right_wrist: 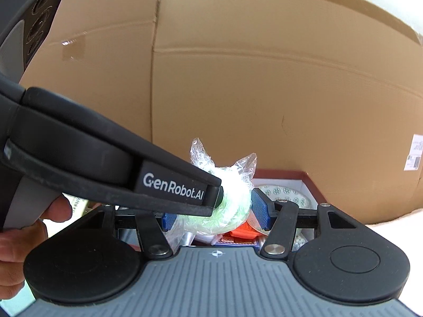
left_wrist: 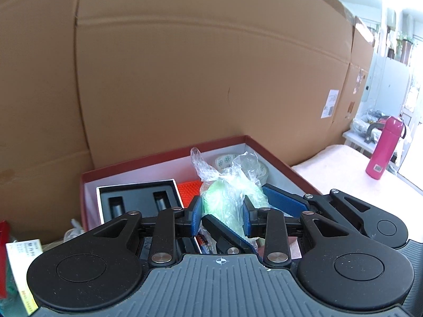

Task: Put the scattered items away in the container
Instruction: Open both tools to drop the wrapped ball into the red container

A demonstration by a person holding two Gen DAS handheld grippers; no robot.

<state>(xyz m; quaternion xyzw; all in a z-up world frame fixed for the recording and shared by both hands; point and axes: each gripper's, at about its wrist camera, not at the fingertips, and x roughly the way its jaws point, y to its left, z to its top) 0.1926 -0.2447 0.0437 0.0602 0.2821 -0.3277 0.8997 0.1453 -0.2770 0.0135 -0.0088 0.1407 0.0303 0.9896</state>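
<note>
Both tools clench the bag [left_wrist: 227, 200]: left tool [left_wrist: 220, 218] and right tool [right_wrist: 214, 211]; bag hangs over red box [left_wrist: 164, 158], 12 o'clock of the surface; placing step; next calls for lowering, then release.

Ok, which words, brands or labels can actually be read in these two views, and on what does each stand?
"GenRobot.AI": white lettering on the side of the left gripper, seen from the right wrist view.
White shipping label on the cardboard box: print too small to read.
Sticker on the pink bottle: too small to read.
Paper tag at the left edge: characters blurred, unreadable.
</note>
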